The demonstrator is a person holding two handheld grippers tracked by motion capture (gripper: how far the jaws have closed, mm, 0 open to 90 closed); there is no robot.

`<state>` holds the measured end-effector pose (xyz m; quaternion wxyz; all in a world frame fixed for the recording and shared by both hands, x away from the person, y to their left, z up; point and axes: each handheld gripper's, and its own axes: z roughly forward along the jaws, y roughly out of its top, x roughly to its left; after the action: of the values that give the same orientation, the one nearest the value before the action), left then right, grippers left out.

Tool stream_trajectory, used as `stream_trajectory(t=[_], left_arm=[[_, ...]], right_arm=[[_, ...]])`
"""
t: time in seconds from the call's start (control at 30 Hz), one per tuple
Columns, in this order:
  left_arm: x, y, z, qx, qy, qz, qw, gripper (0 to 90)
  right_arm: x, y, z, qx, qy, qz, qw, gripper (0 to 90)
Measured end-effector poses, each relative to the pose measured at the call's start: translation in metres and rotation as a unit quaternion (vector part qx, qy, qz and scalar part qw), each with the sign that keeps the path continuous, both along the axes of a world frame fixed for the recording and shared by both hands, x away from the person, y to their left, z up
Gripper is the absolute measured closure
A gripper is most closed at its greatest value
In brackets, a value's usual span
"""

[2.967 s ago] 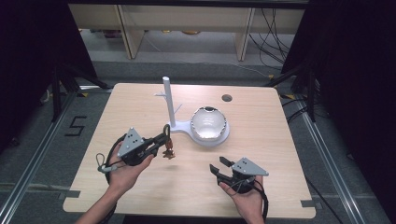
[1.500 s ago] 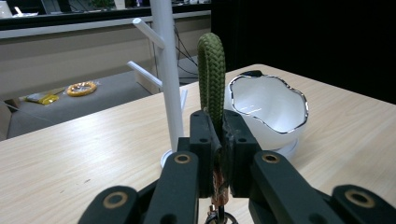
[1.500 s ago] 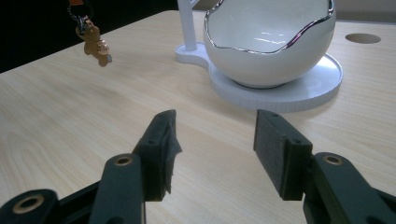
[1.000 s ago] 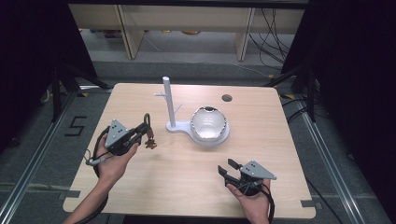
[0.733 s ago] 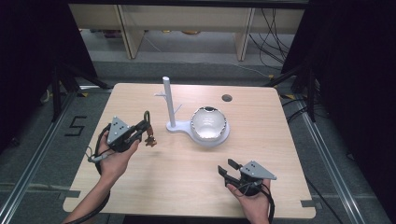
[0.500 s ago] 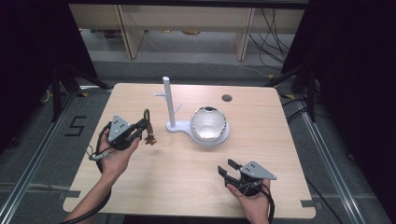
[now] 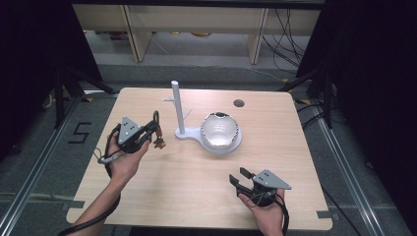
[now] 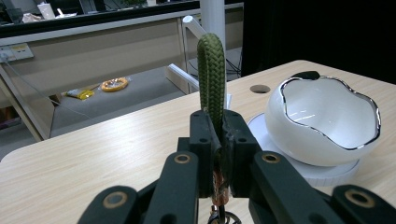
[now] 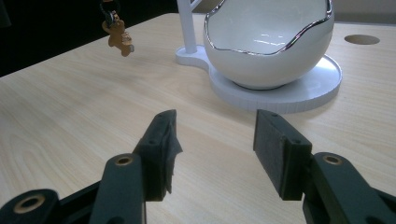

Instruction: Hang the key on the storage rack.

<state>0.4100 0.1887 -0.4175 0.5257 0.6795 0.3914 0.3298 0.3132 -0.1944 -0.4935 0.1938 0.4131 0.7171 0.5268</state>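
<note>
My left gripper (image 7: pixel 152 132) is shut on a green braided cord loop (image 8: pixel 211 79) that stands up between its pads. A small brown figure charm (image 7: pixel 159 143) hangs from that cord below the jaws, above the table; the right gripper view has the charm (image 9: pixel 118 36) at the top left. The white stand with a post and pegs (image 7: pixel 178 109) rises just right of the left gripper, and a white egg-shaped bowl with a silver rim (image 7: pixel 220 131) sits on the stand's round base. My right gripper (image 7: pixel 239 180) rests low near the table's front edge, open, nothing between its pads.
The light wooden table (image 7: pixel 196 187) has a round cable hole (image 7: pixel 239 103) at the back right. Shelving and loose cables lie on the floor beyond the far edge. Dark curtains stand on both sides.
Three seconds ago the left gripper was nearer the table's middle; it then drew left. Over the last second it edged slightly up and right toward the white post with the charm. The right gripper stayed put.
</note>
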Motion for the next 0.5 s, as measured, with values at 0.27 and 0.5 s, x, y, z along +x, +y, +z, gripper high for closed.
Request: stream_trajectory(t=[0.27, 0.5], left_arm=[[0.008, -0.003, 0.003, 0.005, -0.002, 0.006, 1.0000, 83.1], [0.014, -0.006, 0.004, 0.006, -0.003, 0.010, 0.9999, 83.0]], right_arm=[[0.000, -0.001, 0.000, -0.003, -0.003, -0.003, 1.0000, 50.2], [0.000, -0.001, 0.000, -0.002, -0.003, -0.003, 1.0000, 50.2]])
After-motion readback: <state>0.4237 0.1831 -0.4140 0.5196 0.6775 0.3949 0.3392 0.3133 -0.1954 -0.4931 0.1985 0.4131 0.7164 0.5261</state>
